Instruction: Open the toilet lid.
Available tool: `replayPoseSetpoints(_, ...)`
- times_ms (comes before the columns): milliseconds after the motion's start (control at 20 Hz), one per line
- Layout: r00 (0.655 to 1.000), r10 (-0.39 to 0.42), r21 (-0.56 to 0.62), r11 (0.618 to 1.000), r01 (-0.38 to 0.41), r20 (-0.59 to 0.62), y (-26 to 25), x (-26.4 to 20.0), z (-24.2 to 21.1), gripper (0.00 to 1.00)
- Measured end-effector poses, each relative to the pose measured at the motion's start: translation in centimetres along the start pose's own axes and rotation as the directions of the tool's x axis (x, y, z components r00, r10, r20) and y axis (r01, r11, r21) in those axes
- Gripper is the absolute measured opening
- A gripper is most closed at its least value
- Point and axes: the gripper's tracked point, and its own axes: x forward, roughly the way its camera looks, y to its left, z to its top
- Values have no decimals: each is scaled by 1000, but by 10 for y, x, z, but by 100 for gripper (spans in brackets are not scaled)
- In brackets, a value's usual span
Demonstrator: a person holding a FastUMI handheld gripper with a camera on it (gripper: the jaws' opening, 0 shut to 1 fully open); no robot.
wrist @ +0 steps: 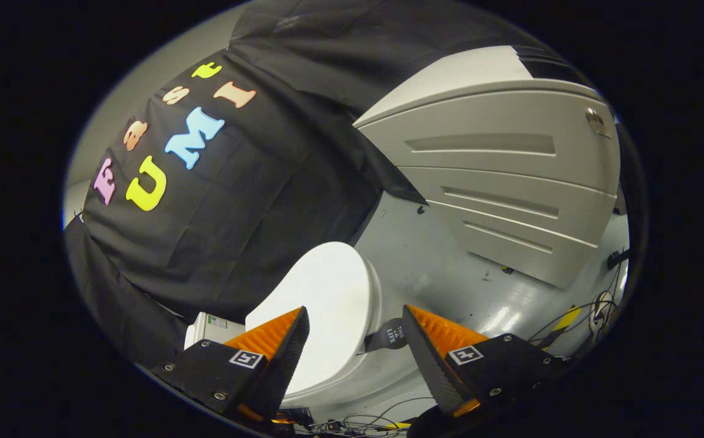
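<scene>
A white toilet with its lid (327,304) down stands on the grey floor, and the lid's smooth top shows between and just beyond my two fingers. A dark strap tag (390,334) sticks out from the lid's edge, close to the inner side of the right finger. My gripper (355,319) hovers above the lid with its fingers spread wide and nothing between them. The white cistern (209,328) shows behind the left finger.
A large grey panelled cabinet (510,176) stands beyond the toilet to the right. Black cloth (236,201) hangs behind the toilet. Loose cables (595,310) lie on the grey floor (443,274) by the right finger, and more cables lie below the fingers.
</scene>
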Motion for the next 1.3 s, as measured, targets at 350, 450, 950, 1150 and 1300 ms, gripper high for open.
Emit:
replayPoseSetpoints(350, 998, -18, 64, 998, 23, -67, -25, 27, -24, 94)
replayPoseSetpoints(450, 995, -38, 71, 996, 45, -90, -37, 36, -31, 94)
replayPoseSetpoints(950, 976, 75, 163, 986, -42, -203, -46, 60, -66, 81)
replayPoseSetpoints(1150, 972, 152, 218, 970, -111, -181, -36, 65, -65, 55)
replayPoseSetpoints(1300, 972, 170, 197, 971, -136, -164, -34, 66, -63, 40)
